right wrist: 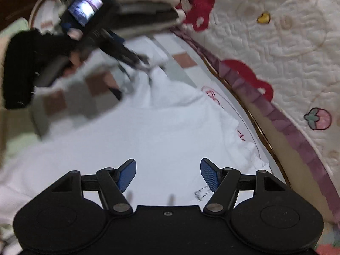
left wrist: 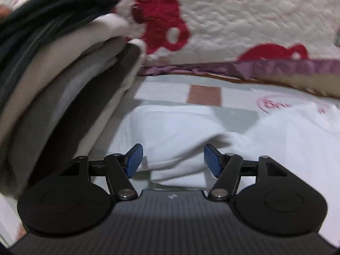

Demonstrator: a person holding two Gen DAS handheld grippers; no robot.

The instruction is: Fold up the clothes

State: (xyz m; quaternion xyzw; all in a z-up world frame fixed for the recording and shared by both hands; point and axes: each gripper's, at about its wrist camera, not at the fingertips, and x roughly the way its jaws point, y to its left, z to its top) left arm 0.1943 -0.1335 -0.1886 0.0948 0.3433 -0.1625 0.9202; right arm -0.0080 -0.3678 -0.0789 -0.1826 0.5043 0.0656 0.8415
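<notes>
A white garment (left wrist: 182, 136) with pink print lies spread on a checked sheet; in the right wrist view the white garment (right wrist: 148, 131) fills the middle. My left gripper (left wrist: 173, 159) hovers just over a raised fold of it, open, its blue pads apart with nothing pressed between them. My right gripper (right wrist: 167, 175) stands open above the flat cloth near a small grey label (right wrist: 200, 193). The left gripper (right wrist: 136, 61), held by a black-sleeved hand (right wrist: 25, 68), shows at the garment's far corner in the right wrist view.
A stack of folded clothes (left wrist: 55, 80) in black, cream and grey stands at the left. A quilted white cover with red shapes (left wrist: 244, 25) and a purple trim (left wrist: 276, 67) borders the far side. The checked sheet (left wrist: 204, 94) lies beneath.
</notes>
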